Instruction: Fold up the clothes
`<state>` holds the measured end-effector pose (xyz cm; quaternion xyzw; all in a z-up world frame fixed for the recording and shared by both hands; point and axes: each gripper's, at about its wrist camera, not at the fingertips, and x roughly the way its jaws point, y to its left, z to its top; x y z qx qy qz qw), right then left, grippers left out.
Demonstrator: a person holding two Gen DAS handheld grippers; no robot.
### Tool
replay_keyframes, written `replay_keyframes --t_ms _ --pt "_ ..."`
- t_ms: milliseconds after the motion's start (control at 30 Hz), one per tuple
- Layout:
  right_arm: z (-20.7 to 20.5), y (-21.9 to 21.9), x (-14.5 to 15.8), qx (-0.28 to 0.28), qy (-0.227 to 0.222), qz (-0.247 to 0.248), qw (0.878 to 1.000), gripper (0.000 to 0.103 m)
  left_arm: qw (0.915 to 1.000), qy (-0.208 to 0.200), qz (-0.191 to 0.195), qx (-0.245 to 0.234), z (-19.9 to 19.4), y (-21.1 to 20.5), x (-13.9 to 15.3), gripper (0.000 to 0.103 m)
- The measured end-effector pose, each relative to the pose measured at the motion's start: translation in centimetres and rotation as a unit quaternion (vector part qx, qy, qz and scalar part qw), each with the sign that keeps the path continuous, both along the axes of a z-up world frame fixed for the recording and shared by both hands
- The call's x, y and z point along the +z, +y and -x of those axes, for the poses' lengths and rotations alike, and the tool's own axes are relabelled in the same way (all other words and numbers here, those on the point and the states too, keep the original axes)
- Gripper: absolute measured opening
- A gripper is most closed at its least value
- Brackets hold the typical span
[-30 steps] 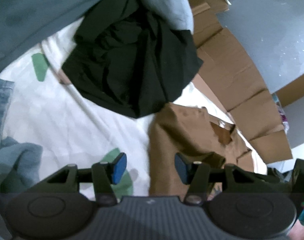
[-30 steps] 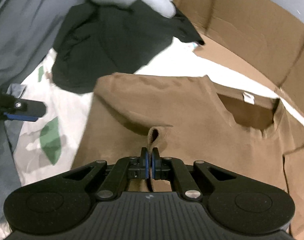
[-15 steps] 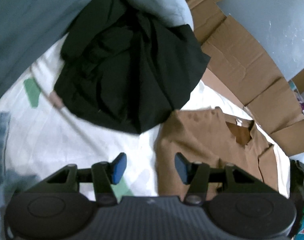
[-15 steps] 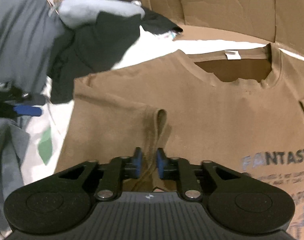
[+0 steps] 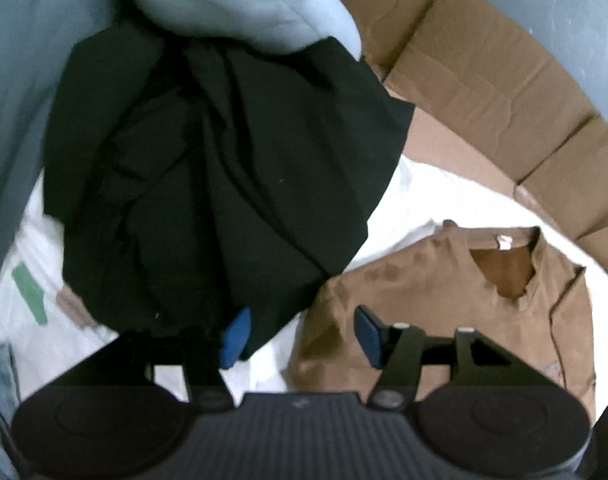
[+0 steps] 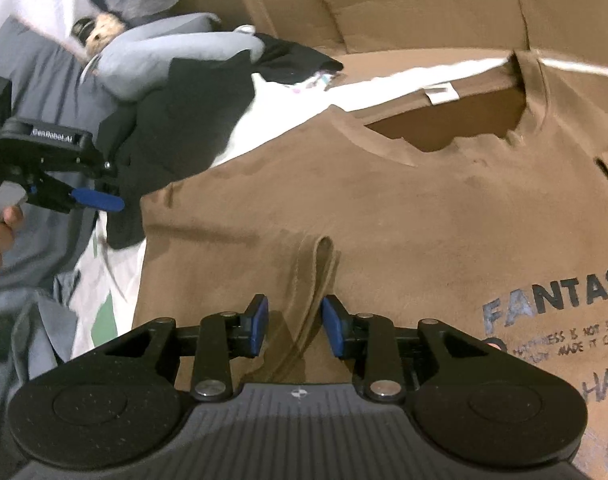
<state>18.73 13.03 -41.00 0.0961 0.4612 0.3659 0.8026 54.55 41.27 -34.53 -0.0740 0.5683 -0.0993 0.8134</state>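
Two heaped garments, black garment (image 5: 223, 184) and grey hoodie (image 6: 171, 52), crowd your brown T-shirt (image 6: 404, 208) reading "FANTAS"; your right tool (image 6: 293, 326) is opening, releasing its fold; your left tool (image 5: 299, 334), opening too, holds nothing.

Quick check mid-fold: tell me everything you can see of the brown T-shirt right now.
The brown cotton-looking T-shirt lies front up, mostly flat, on the white sheet, neckline towards the cardboard. White neck label, dark "FANTAS..." print on the chest. A raised fabric pleat stands between the right gripper's opening jaws, unpinched. The black garment lies beside its sleeve edge.

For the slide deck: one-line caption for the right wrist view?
Right gripper opening, pads clear of the folded sleeve on the brown T-shirt.
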Motion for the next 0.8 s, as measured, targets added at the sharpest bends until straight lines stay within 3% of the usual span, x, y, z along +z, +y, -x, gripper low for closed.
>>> replay_keyframes --t_ms 200,400,433,467,500,633,800 --pt "-1.5 0.3 -0.9 0.006 0.021 -0.023 0.999 0.037 0.9957 0.038 -0.063 -0.055 -2.3 -3.8 -0.7 0.062" --pt "-2.9 0.1 -1.3 0.0 0.063 -0.043 0.997 0.036 0.9842 0.086 -0.122 -0.095 -3.5 -6.6 -2.4 0.049" --pt "-3.0 0.1 -1.3 0.0 0.066 -0.042 0.997 0.034 0.9811 0.095 -0.132 -0.104 -3.5 -6.9 -2.7 0.043" --pt "-3.1 0.1 -1.3 -0.001 0.068 -0.041 0.997 0.013 0.9776 0.105 -0.144 -0.112 -3.6 -7.1 -3.0 0.04" --pt "-3.2 0.2 -1.3 0.002 0.069 -0.037 0.997 0.001 0.9745 0.112 -0.154 -0.118 -3.6 -7.2 -3.2 0.035" --pt "-3.2 -0.5 -1.0 0.01 0.07 -0.046 0.996 0.0 0.966 0.124 -0.184 -0.133 -3.7 -6.6 -3.5 0.031" --pt "-2.6 -1.5 -0.2 0.015 0.059 -0.061 0.996 0.0 0.9702 0.11 -0.188 -0.106 -4.4 -4.6 -3.4 0.033"
